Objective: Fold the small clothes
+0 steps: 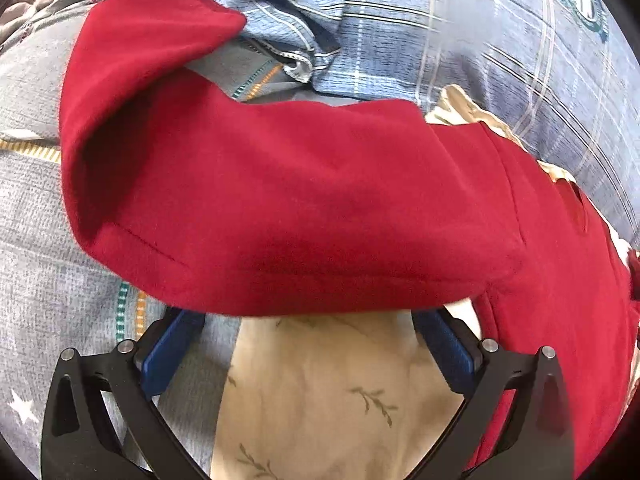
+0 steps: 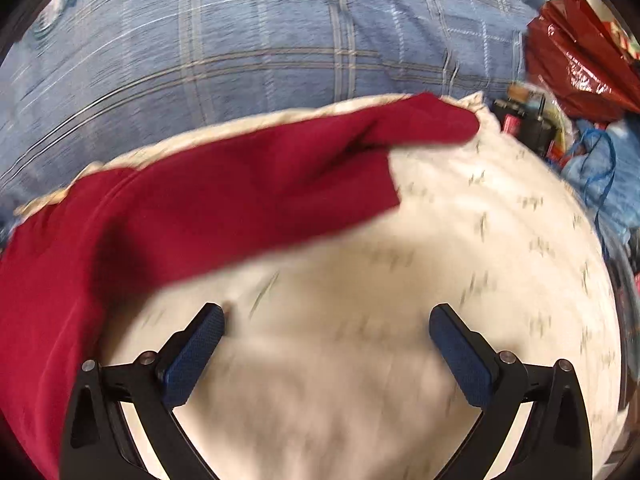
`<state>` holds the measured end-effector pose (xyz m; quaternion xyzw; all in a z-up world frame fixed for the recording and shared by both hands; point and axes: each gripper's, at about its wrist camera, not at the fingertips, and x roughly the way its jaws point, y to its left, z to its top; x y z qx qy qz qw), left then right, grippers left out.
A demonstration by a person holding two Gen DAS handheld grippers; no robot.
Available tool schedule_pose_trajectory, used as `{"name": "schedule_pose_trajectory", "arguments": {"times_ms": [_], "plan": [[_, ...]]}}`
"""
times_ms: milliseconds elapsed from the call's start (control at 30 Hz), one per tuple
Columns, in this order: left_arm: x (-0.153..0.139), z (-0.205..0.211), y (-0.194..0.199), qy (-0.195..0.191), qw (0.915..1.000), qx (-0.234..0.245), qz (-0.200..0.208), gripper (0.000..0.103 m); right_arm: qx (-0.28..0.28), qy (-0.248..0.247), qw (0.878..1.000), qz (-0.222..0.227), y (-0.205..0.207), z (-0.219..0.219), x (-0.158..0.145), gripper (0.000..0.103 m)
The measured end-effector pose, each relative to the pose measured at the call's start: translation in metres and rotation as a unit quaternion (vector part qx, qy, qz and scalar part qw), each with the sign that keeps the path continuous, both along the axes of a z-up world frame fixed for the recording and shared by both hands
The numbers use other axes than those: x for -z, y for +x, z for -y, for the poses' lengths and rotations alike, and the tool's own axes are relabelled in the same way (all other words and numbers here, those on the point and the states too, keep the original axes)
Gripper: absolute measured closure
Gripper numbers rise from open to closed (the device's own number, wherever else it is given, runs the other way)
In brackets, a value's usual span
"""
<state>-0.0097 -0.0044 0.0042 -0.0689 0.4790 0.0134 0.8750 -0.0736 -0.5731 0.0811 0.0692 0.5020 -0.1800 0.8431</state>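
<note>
A red fleece garment (image 1: 304,200) lies across a cream cloth with a leaf print (image 1: 320,392) on the bed. In the left wrist view one red sleeve or leg curls up to the far left. My left gripper (image 1: 308,316) is open, and the garment's near edge covers its fingertips. In the right wrist view the same red garment (image 2: 224,196) stretches from the left edge to a narrow end at the upper right, over the cream cloth (image 2: 400,300). My right gripper (image 2: 326,320) is open and empty, just short of the garment's near edge.
A blue plaid bedcover (image 2: 260,40) lies behind the cream cloth, with crumpled blue fabric (image 1: 288,32) at the far side. A grey patterned sheet (image 1: 36,240) is at the left. Red plastic bags (image 2: 580,68) and clutter (image 2: 532,120) sit at the far right.
</note>
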Motion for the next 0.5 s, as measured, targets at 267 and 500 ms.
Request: {"name": "schedule_pose_trajectory", "arguments": {"times_ms": [267, 500], "plan": [[-0.035, 0.018, -0.029, 0.032, 0.9984, 0.020, 0.041, 0.000, -0.079, 0.048, 0.995, 0.025, -0.041, -0.081, -0.048, 0.000], [-0.070, 0.040, -0.046, 0.022, 0.9952, 0.051, 0.081, 0.000, -0.150, 0.096, 0.982, 0.059, -0.021, -0.157, -0.078, 0.000]]}}
